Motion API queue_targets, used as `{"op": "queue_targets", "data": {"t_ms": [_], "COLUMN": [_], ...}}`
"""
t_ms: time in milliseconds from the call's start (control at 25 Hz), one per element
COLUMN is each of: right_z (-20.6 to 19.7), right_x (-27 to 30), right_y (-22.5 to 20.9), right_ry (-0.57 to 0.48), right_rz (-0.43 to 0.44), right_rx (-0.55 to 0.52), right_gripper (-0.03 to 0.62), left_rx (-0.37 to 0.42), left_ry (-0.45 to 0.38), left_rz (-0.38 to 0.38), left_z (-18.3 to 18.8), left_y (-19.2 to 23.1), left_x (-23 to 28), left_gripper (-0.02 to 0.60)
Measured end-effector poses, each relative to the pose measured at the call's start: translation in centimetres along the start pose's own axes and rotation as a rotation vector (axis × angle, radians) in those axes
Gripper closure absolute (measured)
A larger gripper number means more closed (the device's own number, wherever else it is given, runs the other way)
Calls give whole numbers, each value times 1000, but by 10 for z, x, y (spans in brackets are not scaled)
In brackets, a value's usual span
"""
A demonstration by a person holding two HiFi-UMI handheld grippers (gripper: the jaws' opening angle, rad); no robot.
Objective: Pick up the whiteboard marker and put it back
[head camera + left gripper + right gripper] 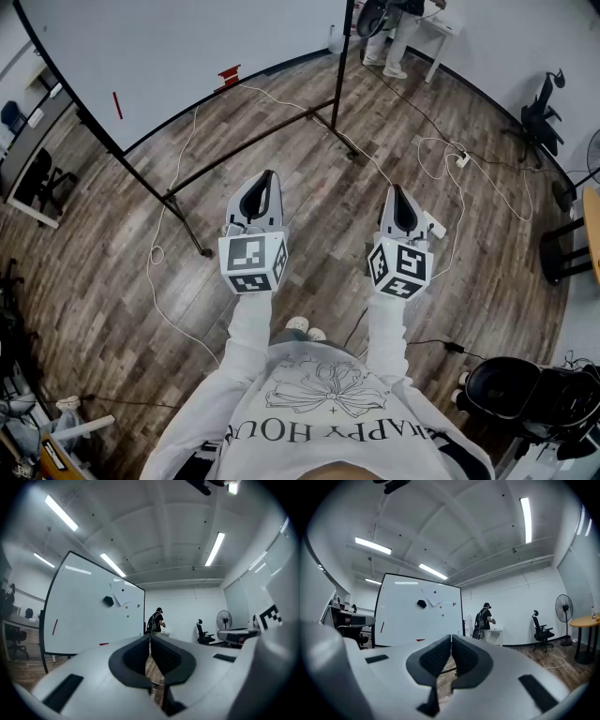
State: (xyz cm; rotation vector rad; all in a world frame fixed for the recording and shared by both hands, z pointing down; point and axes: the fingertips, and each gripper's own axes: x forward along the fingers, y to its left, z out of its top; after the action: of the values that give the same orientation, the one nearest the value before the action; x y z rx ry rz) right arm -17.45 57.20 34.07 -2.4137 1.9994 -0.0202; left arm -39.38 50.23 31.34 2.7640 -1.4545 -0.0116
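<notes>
Whiteboard marker: slim red stick, taken to be set upright on the face of the whiteboard near its left edge, well apart from both grippers; not yet picked up.

The left gripper and right gripper are held side by side over the wood floor, each with its jaws closed tip to tip and nothing between them. The marker is judged light, rigid and smooth-barrelled, so liable to roll or slip between the pads; a hold across the middle of the barrel, clear of the cap, is advised, with the jaws opened first. A second red item is noted at the board's lower edge; what it is cannot be told at this range. How the marker is fixed to the board cannot be seen.
</notes>
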Motion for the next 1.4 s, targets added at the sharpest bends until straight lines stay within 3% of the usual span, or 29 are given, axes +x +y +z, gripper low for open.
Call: {"op": "queue_targets", "data": {"t_ms": [1080, 1400], "right_z": [-27, -43], "right_x": [45, 80], "right_y": [30, 24], "right_ry": [24, 61], "right_rz": [-28, -23], "right_rx": [37, 35], "right_gripper": [585, 585], "left_rx": [-4, -35], "left_ry": [25, 30], "left_rz": [-39, -11], "left_z": [-20, -32], "left_y": [40, 54], "left_x": [42, 78], "left_gripper": [569, 568]}}
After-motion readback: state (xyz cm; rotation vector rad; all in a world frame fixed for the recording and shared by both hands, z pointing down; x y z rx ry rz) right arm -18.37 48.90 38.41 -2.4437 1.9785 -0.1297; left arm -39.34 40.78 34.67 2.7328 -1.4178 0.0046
